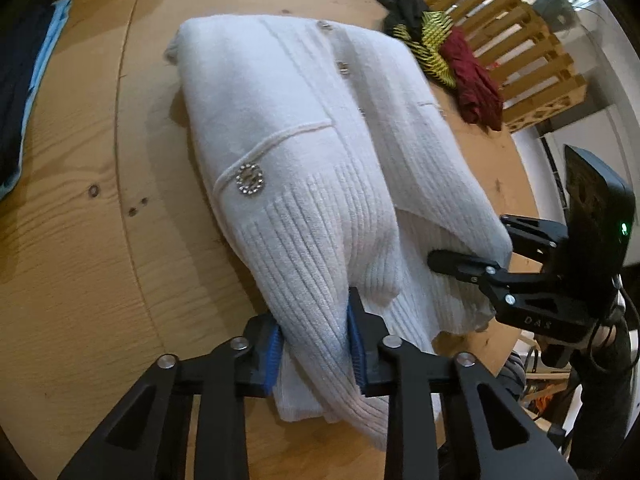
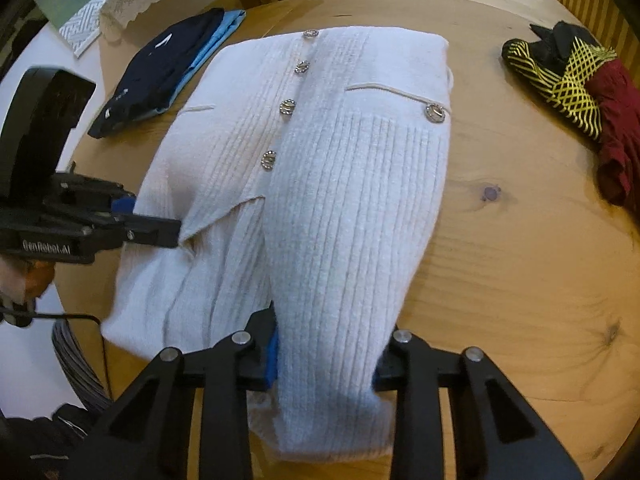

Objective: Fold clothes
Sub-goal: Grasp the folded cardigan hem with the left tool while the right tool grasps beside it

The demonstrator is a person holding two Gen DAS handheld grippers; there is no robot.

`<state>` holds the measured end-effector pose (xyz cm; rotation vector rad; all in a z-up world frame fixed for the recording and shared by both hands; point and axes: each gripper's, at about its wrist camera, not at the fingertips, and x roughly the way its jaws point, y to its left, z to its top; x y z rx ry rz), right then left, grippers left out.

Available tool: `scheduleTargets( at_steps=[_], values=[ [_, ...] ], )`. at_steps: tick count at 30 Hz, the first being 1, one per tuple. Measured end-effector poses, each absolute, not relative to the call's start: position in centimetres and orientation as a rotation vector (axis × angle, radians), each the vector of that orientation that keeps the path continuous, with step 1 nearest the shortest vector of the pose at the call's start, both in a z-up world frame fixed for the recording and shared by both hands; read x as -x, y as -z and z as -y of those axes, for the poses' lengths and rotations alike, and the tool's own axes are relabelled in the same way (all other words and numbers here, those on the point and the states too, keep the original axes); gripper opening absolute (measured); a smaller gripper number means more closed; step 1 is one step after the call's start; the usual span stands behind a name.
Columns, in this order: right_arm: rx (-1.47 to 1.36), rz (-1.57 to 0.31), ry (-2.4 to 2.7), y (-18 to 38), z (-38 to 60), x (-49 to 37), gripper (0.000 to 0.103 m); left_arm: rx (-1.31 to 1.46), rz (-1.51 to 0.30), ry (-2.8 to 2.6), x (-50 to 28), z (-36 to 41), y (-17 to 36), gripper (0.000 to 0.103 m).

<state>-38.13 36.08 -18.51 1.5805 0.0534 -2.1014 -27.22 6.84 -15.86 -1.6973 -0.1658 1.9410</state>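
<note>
dark blue clothes [image 2: 160, 76] folded at far left | white cardigan [image 2: 320, 168] lies in middle of wooden tabletop [image 2: 520, 260] | left gripper [image 1: 316, 344] jaws closed on its ribbed hem | right gripper [image 2: 326, 356] jaws closed on hem beside | red and yellow-black clothes [image 2: 580, 92] at right

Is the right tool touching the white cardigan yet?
Touching. The right wrist view shows the right tool with ribbed hem of the white cardigan pinched between its blue pads.

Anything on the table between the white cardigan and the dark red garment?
No: in the right wrist view, only bare wooden table separates the white cardigan from the dark red garment.
</note>
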Motion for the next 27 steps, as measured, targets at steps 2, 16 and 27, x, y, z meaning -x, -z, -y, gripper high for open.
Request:
scheduleTargets(
  at_steps=[2,16,27],
  values=[
    [-1.579,-0.034,2.108,18.4,-36.2,38.2,0.027,1.679,0.181,-1.941,27.1,-6.7,15.8,0.024],
    [-1.475,0.04,2.15,13.7,-33.8,38.8,0.024,1.533,0.19,-2.009,26.7,-5.9,11.5,0.021],
    [-1.393,0.035,2.142,9.6,-31.2,36.5,0.024,1.448,0.257,-1.999,25.8,-5.7,8.8,0.021]
  ],
)
